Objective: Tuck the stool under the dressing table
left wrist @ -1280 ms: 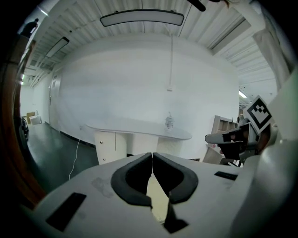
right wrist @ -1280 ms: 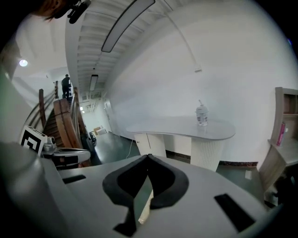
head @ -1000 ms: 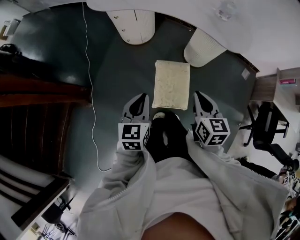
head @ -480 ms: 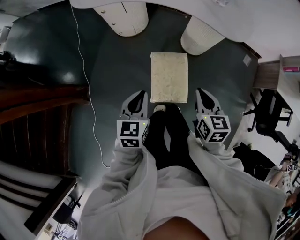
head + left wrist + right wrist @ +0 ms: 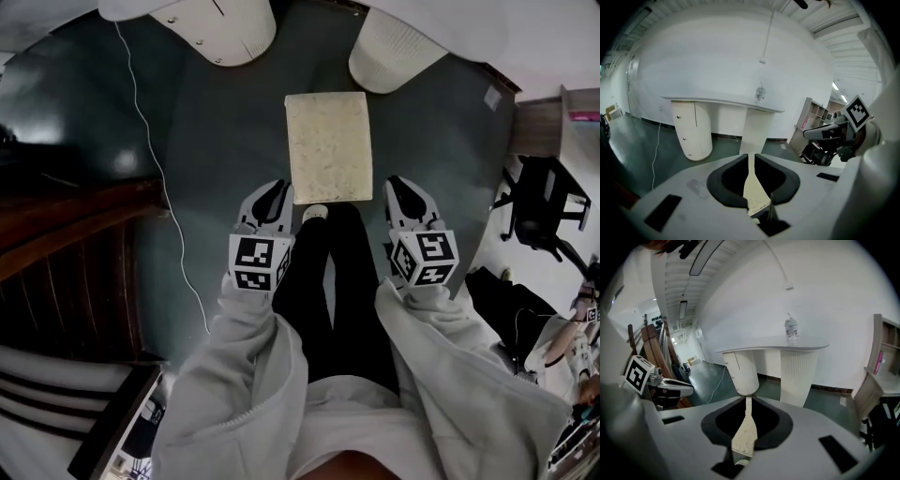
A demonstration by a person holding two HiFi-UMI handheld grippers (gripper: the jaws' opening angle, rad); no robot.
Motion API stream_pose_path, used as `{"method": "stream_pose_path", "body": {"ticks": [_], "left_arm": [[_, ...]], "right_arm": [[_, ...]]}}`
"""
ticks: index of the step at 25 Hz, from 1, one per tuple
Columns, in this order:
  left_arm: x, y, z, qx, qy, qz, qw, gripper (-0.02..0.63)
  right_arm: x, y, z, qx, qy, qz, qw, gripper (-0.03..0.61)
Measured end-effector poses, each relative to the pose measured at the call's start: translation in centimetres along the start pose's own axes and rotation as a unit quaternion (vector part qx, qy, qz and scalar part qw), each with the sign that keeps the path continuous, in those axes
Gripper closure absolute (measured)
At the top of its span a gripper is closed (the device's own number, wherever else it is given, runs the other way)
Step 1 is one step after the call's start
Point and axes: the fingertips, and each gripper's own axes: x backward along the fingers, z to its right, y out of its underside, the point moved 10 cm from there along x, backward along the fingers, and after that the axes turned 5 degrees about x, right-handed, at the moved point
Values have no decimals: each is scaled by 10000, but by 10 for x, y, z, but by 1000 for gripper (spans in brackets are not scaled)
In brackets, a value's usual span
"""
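Conceivably an uneven push skews the cream rectangular padded stool [image 5: 328, 147] into the white ribbed desk leg [image 5: 394, 47]; left gripper [image 5: 267, 202] jaws closed, right gripper [image 5: 405, 197] jaws just parting, both empty.

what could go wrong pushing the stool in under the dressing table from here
1. The stool has to pass between the drawer pedestal and the ribbed leg; pushed off-line, a corner could catch either.
2. A knock to the table might tip the cup standing on its top.
3. The white cable lies on the floor left of the stool; a foot could snag it.
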Motion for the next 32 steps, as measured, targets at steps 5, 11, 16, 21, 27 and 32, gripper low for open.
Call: {"method": "stream_pose_path", "body": {"ticks": [5, 11, 16, 21, 27, 32], "left_arm": [[-35, 31, -5, -43, 245, -485, 9985, 509], [-75, 69, -9, -159, 489, -978, 9939, 419], [-104, 107, -17, -232, 502, -1352, 9893, 365], [-129, 146, -26, -259, 370, -1813, 9824, 344], [-142, 201, -31, -309, 258, -2547, 9662, 327], [-150, 231, -33, -248, 141, -2781, 9601, 322]], "right_arm": [[-25, 34, 10, -42, -177, -229, 9996, 435], [-59, 77, 22, 64, -426, -555, 9975, 338], [-85, 111, 31, 154, -710, -743, 9946, 244], [-113, 150, 50, 268, -894, -1227, 9880, 161], [-133, 197, 61, 601, -1067, -1798, 9760, 137], [-149, 224, 65, 679, -1194, -2039, 9693, 133]]}}
